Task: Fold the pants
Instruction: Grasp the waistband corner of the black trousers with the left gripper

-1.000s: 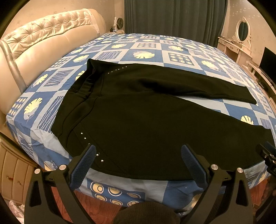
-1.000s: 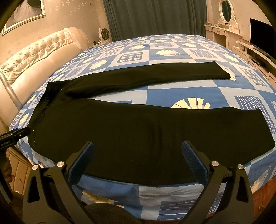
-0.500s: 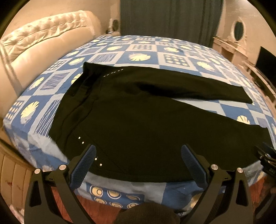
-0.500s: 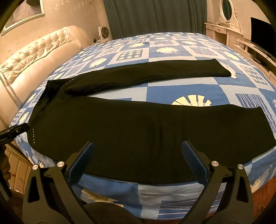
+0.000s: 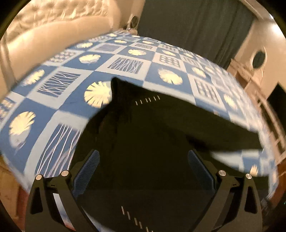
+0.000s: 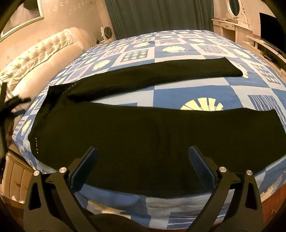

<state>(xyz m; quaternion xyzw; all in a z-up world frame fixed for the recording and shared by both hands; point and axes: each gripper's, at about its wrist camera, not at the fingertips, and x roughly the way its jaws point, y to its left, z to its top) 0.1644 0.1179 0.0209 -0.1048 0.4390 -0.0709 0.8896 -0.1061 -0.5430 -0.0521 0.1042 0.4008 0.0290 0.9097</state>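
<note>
Black pants [image 6: 143, 128] lie flat on the blue patterned bed [image 6: 187, 48], waistband at the left, legs spread toward the right. In the left wrist view the pants [image 5: 143, 142] fill the lower middle, with small white studs near the waistband. My left gripper [image 5: 143, 160] is open, empty and hovers close over the waist end. My right gripper [image 6: 143, 158] is open and empty above the near leg by the bed's front edge. The left gripper [image 6: 12, 105] shows blurred at the left edge of the right wrist view.
A cream tufted headboard [image 6: 41, 58] runs along the left. Dark curtains [image 6: 157, 16] hang behind the bed. A white dressing table with an oval mirror [image 6: 234, 23] and a dark screen [image 6: 270, 25] stand at the right. The bed's front edge [image 6: 160, 208] drops to the floor.
My left gripper has moved forward and down over the waist end of the pants, blurring its view. The right gripper has moved a little closer to the near leg.
</note>
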